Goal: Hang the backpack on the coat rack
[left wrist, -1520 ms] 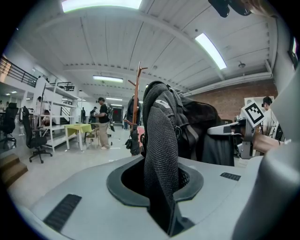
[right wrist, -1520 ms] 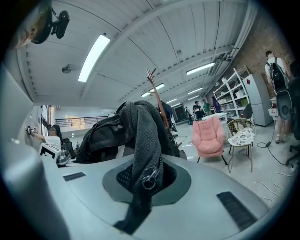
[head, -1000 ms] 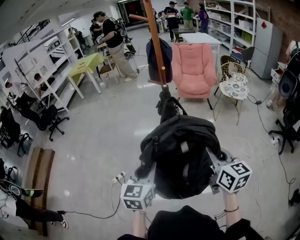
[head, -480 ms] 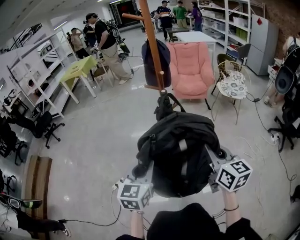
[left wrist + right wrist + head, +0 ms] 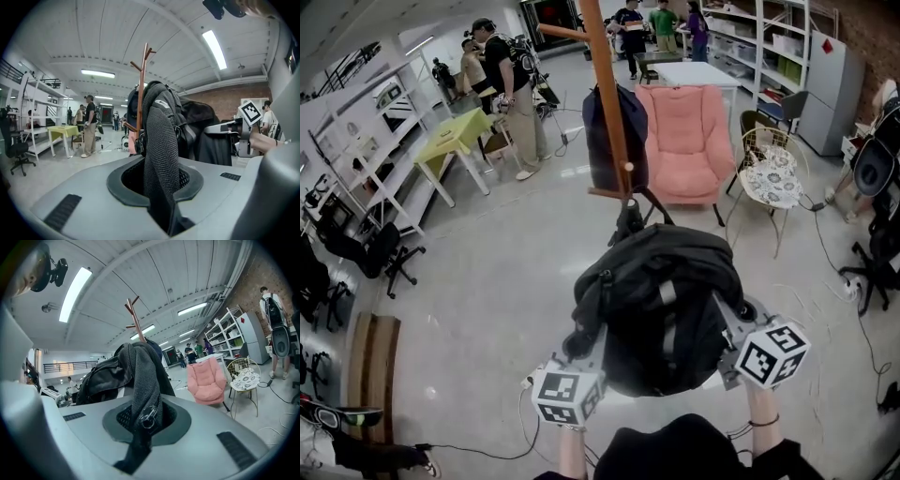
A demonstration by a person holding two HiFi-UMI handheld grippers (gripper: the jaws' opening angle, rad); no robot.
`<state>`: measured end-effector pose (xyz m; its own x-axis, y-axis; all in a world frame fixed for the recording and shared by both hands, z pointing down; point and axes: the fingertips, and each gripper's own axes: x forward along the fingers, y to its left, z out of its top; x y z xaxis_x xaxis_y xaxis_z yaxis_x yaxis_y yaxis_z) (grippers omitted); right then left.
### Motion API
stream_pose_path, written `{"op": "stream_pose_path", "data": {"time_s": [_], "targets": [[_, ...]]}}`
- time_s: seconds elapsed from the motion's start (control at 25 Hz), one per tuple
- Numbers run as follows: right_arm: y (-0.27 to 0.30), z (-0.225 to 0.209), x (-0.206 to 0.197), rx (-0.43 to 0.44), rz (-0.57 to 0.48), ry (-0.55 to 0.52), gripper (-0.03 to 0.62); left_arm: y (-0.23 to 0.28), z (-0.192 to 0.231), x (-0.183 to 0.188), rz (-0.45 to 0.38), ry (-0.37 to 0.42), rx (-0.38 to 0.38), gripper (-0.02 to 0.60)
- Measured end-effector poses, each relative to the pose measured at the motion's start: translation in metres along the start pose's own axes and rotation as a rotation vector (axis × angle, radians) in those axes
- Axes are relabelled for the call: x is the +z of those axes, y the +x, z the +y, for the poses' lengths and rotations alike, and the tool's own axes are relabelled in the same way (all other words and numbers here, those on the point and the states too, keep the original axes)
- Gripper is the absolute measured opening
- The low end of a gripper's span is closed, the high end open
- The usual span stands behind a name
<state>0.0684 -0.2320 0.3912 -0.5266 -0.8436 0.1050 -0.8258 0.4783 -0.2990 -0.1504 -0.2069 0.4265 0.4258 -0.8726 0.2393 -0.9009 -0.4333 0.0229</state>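
The wooden coat rack (image 5: 612,103) stands on the grey floor (image 5: 487,281), towards its far side, and a pink armchair (image 5: 689,141) stands just beside it on the right. A dark blue thing (image 5: 602,141) already hangs on the rack; whether it is a bag or a jacket I cannot tell. The black backpack (image 5: 661,300) is held in the air between the two grippers, near the rack but not touching it. The left gripper (image 5: 161,187) is pinching one mesh shoulder strap (image 5: 159,136), which stands upright between its jaws. The right gripper (image 5: 143,423) is pinching the other strap (image 5: 143,376), near a small metal ring (image 5: 147,416).
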Motion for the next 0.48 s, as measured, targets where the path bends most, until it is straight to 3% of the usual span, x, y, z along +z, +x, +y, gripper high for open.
{"op": "stream_pose_path", "data": {"time_s": [0.48], "targets": [[0.075, -0.035, 0.039, 0.071, 0.04, 0.002, 0.025, 0.063, 0.035, 0.037, 0.006, -0.002, 0.038, 0.086]]}}
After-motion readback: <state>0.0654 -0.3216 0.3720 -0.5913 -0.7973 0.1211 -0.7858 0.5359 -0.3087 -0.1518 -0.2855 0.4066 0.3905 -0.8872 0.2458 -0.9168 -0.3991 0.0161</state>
